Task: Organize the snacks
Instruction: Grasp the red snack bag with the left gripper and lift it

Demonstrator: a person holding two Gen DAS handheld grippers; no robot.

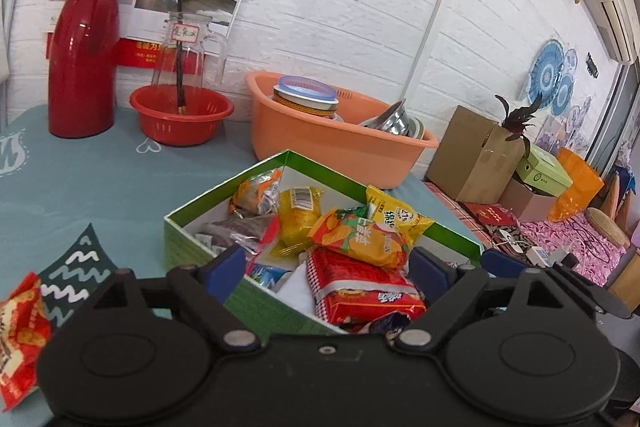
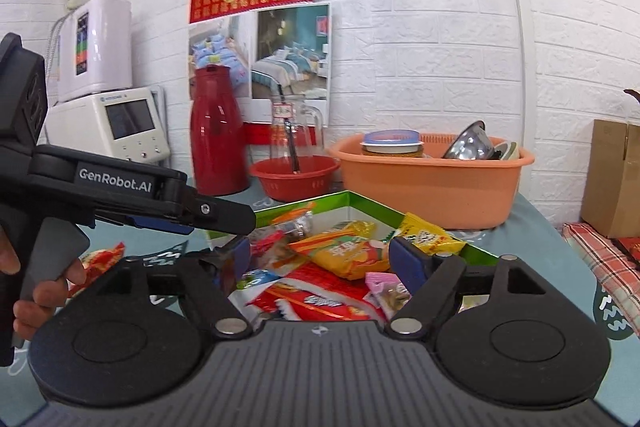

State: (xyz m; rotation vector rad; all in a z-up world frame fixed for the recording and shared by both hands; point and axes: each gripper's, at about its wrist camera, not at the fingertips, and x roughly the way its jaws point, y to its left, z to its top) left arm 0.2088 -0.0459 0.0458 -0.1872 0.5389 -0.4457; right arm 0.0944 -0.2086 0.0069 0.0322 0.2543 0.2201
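A green box point(image 1: 192, 251) on the blue tablecloth holds several snack packets. Among them are an orange-yellow packet point(image 1: 360, 239), a red packet point(image 1: 360, 287) and a yellow packet point(image 1: 298, 215). My left gripper point(image 1: 326, 267) hangs open over the box's near corner, with nothing between its blue pads. My right gripper point(image 2: 322, 261) is also open above the box point(image 2: 368, 203), over the orange packet point(image 2: 344, 253) and the red packet point(image 2: 320, 301). The right wrist view shows the left gripper point(image 2: 236, 223) side-on, held by a hand. A loose red packet point(image 1: 20, 339) lies on the cloth left of the box.
Behind the box stand a red thermos point(image 1: 84, 55), a red bowl point(image 1: 180, 111) holding a glass jug, and an orange basin point(image 1: 340, 143) with dishes. A cardboard box point(image 1: 472, 155) sits beyond the table's right edge. White appliances point(image 2: 132, 123) stand at the back left.
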